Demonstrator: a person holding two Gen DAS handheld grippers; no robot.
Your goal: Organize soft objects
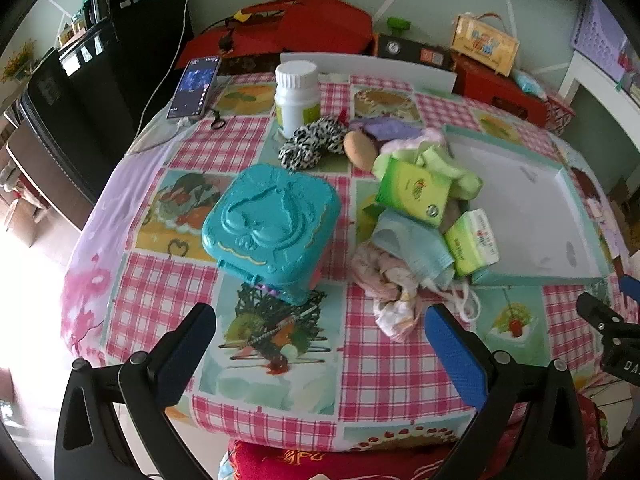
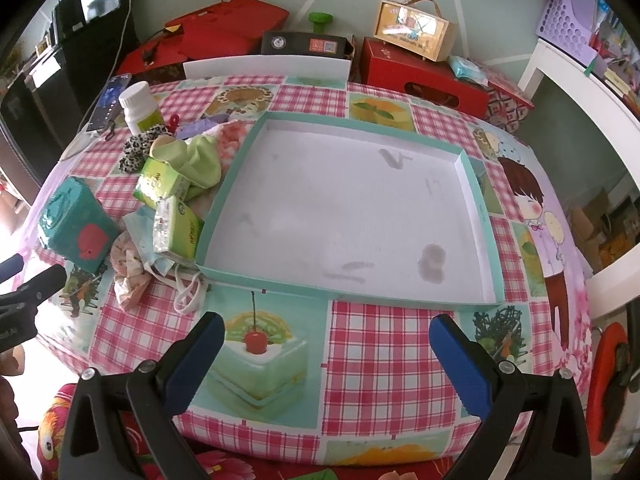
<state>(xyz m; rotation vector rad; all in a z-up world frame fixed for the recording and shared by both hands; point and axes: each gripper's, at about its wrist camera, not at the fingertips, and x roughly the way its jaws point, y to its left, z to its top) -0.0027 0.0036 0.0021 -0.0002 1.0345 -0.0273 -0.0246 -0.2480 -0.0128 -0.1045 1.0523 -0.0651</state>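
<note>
both the left claw (image 1: 320, 328) and the right claw (image 2: 326, 336) hover wide open and hold nothing above the worktop (image 2: 380, 360), the soft pile (image 1: 416, 216) touching the shallow tray (image 2: 476, 184).

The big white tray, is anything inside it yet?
Empty. The tray shows only its bare white floor with a few grey smudges; the soft things lie piled beside its left edge.

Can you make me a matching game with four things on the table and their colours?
Things:
1. bottle
2. tray
3. scrunchie
4. toy case

Colours:
A. black and white spots
B. all teal, with a raised pattern on the lid
C. white with a white cap
D. white inside, teal rim, nothing in it

Pairs: 1-C, 2-D, 3-A, 4-B
</note>
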